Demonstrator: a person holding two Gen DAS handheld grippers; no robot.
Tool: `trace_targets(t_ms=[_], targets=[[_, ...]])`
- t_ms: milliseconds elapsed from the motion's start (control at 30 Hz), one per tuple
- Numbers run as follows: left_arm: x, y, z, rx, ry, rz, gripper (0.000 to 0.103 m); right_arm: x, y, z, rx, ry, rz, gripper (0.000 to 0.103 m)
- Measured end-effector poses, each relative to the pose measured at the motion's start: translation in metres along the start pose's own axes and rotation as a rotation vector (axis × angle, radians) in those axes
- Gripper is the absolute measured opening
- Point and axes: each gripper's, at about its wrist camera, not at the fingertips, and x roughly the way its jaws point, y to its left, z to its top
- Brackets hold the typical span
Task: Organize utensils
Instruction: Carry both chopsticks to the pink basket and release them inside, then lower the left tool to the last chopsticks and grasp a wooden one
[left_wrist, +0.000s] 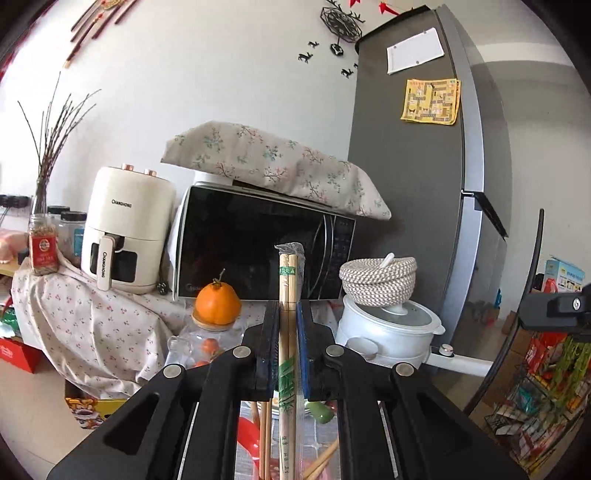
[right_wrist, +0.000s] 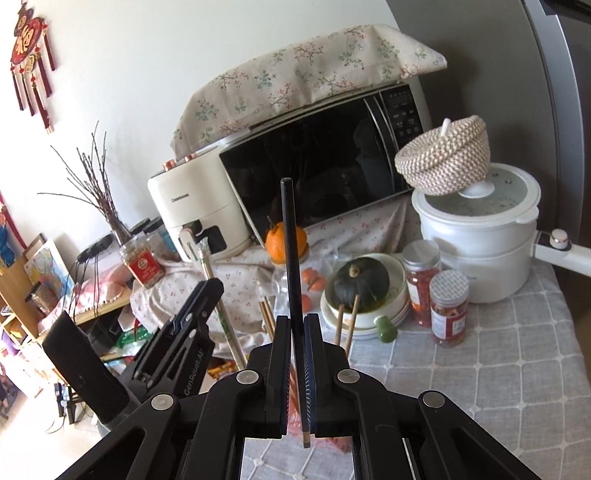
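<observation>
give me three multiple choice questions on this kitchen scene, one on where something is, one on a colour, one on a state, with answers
1. Where does the woven basket sit?
A. on the white pot's lid
B. inside the microwave
C. on the floor

2. What colour is the chopstick in the right gripper?
A. red
B. black
C. white

3. What is the state of the left gripper?
A. open and holding nothing
B. shut on a spoon
C. shut on wrapped wooden chopsticks

Answers: 1 A, the basket rests on the pot's lid beside the microwave. 2 B, the stick rising between the right jaws is black. 3 C, the left wrist view shows the jaws clamped on a pale wooden pair in a clear printed wrapper.
</observation>
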Motion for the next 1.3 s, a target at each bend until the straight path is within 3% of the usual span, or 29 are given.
trace_targets(t_ms=[133, 333, 467, 667, 767, 867, 967, 1067, 1300], targets=[[0.015, 0.003, -0.018, 0.021, -0.014, 0.040, 0.010, 0.026, -0.004, 0.006, 0.005, -0.025, 0.006, 0.005], [0.026, 0.009, -0.034, 0.023, 0.001, 0.033, 0.010, 0.069, -0.014, -0.008, -0.008, 0.000, -0.005, 0.005], [0.032, 0.014, -0.042, 0.016, 0.052, 0.030, 0.010, 0.092, -0.021, -0.020, -0.011, 0.031, -0.007, 0.006], [0.030, 0.014, -0.043, 0.026, 0.134, 0.022, 0.014, 0.100, -0.029, -0.029, 0.046, 0.075, 0.076, 0.011], [0.024, 0.013, -0.039, 0.033, 0.171, 0.028, 0.026, 0.085, -0.031, -0.025, 0.058, 0.057, 0.073, 0.014], [0.016, 0.016, -0.035, 0.011, 0.215, 0.039, 0.038, 0.065, -0.036, -0.021, 0.082, 0.038, 0.065, 0.027], [0.005, 0.017, -0.032, 0.005, 0.255, 0.057, 0.046, 0.044, -0.042, -0.019, 0.080, 0.029, 0.023, 0.030], [-0.006, 0.016, -0.031, 0.010, 0.308, 0.069, 0.057, 0.023, -0.049, -0.024, 0.076, 0.019, -0.023, 0.041], [-0.035, 0.004, -0.036, 0.032, 0.415, 0.073, 0.071, -0.007, -0.070, -0.049, 0.092, 0.054, -0.126, 0.057]])
